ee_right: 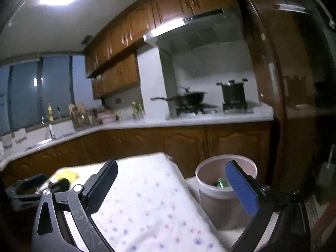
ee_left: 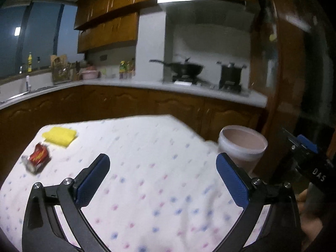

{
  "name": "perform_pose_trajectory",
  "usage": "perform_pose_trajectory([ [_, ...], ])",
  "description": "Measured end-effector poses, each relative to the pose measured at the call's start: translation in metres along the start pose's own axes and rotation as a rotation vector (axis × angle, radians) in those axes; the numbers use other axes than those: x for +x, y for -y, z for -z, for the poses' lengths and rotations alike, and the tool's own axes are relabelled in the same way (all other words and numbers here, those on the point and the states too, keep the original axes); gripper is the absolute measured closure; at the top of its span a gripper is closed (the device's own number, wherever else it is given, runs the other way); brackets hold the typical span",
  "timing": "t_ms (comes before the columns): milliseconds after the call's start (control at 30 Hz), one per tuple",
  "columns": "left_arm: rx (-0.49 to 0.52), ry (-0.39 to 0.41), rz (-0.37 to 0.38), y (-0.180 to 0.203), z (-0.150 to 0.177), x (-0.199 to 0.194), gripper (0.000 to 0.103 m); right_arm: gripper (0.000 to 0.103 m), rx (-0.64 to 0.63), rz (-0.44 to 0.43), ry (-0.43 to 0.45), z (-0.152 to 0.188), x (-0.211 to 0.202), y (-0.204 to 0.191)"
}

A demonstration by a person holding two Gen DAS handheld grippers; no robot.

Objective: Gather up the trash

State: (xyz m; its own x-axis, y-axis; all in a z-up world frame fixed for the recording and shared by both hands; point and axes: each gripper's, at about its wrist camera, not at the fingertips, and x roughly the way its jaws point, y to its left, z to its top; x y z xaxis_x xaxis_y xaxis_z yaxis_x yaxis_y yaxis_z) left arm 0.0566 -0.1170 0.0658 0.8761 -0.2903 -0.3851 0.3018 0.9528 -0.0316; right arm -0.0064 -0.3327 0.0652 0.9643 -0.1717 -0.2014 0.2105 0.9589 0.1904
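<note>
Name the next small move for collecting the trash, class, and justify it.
Probably reach the left gripper toward the red wrapper on the tablecloth: both grippers are open and empty, the wrapper lies loose beside the yellow sponge, and the bin waits at the table's edge.

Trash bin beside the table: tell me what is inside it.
In the right wrist view, the bin holds something small and green near the bottom. The blue pad of the right gripper covers part of the opening, so the rest stays hidden.
</note>
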Motion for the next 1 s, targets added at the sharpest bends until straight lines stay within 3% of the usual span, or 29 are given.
perform_pose_trajectory([
  [133,0.010,-0.022,-0.039,-0.006,0.027,-0.002,0.000,0.000,0.035,-0.014,-0.083,0.032,0.008,0.004],
  [333,-0.012,-0.063,-0.061,-0.019,0.046,-0.004,0.000,0.000,0.009,-0.028,-0.123,0.050,0.006,-0.003],
  [733,-0.025,-0.050,-0.118,-0.034,0.053,-0.019,0.000,0.000,-0.023,-0.092,-0.182,0.070,0.006,-0.025],
  [1000,-0.043,-0.064,-0.116,-0.040,0.055,-0.018,0.000,0.000,-0.042,-0.104,-0.188,0.073,0.004,-0.031],
])
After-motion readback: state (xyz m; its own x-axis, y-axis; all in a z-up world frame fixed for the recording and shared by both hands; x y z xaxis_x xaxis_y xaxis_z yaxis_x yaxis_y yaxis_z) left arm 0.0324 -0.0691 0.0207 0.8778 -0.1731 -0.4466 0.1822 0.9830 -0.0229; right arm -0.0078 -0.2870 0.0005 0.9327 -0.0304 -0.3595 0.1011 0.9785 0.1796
